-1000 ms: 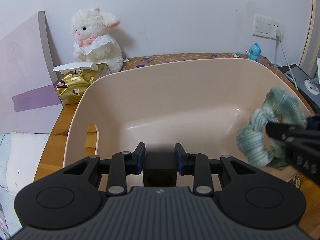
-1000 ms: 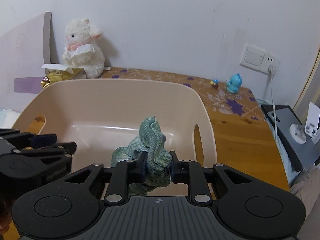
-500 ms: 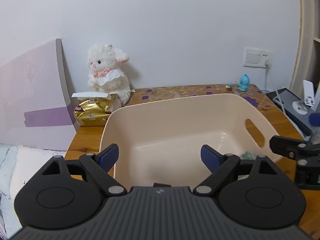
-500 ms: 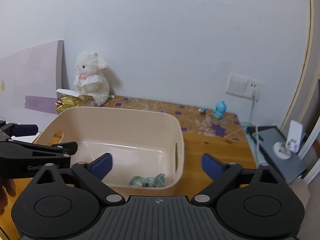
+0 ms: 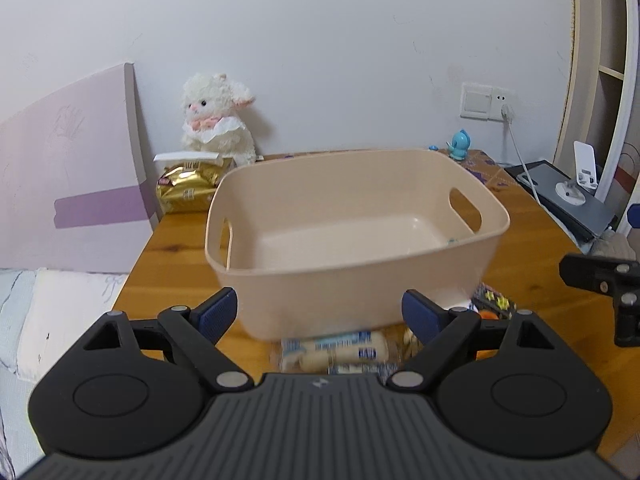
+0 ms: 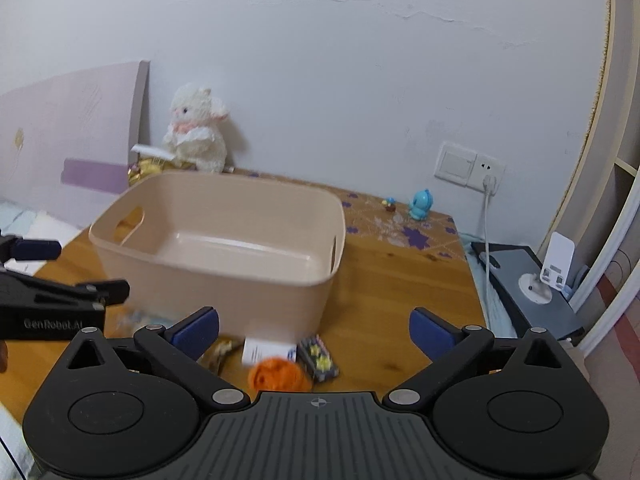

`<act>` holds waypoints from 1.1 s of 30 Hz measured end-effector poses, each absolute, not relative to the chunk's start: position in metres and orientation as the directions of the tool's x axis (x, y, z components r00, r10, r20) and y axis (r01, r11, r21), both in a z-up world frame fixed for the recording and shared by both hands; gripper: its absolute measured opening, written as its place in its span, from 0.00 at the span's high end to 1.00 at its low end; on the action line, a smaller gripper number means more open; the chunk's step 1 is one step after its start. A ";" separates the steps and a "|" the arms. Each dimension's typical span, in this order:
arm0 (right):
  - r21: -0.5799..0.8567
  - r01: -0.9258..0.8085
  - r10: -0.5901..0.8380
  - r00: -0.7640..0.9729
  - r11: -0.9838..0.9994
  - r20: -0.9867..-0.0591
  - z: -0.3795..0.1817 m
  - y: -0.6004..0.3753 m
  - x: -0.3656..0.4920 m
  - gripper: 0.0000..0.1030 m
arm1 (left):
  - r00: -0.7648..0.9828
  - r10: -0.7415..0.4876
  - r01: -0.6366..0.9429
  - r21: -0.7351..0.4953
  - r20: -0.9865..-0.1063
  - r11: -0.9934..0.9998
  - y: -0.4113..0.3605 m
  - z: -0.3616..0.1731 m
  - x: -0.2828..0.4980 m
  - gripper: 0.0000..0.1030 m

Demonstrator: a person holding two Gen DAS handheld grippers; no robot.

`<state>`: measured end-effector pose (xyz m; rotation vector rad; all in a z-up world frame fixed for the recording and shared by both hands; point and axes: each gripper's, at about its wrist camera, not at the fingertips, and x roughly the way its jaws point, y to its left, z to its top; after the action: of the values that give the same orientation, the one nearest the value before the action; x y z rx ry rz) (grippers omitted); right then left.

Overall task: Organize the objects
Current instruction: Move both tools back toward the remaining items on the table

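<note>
Beige bin point(image 5: 352, 280) stands behind packets point(image 5: 336, 350) and orange yarn point(image 6: 278, 374); both grippers spread wide, empty.

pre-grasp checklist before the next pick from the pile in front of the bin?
1. Left gripper empty, jaws wide: ok.
2. Right gripper empty, jaws opening: ok.
3. Beige bin upright on the table: ok.
4. Loose items reachable in front of the bin, orange ball, white tube, star-print box: ok.
5. Bin contents: cannot tell, only a green speck shows.
6. Grippers apart from each other: ok.
</note>
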<state>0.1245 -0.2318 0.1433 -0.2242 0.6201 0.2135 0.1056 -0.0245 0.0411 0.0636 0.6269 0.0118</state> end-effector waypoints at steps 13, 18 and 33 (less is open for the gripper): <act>-0.142 -0.295 0.122 0.720 0.945 -0.683 0.095 -0.248 0.098 0.00 | 0.756 -0.007 0.033 0.028 -0.654 0.999 -0.029 -0.001 0.070 0.12; -0.113 -0.279 0.118 0.693 0.954 -0.711 0.078 -0.257 0.105 0.00 | 0.741 0.009 0.026 0.042 -0.671 0.999 -0.033 -0.017 0.068 0.12; -0.036 -0.259 0.144 0.641 0.965 -0.754 0.038 -0.267 0.138 0.05 | 0.672 -0.011 0.024 0.006 -0.740 1.000 -0.039 -0.053 0.090 0.12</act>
<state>0.1383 -0.2665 0.0380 -0.1457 0.8445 0.2310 0.0905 -0.0392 -0.0529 0.0158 0.8334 -0.0198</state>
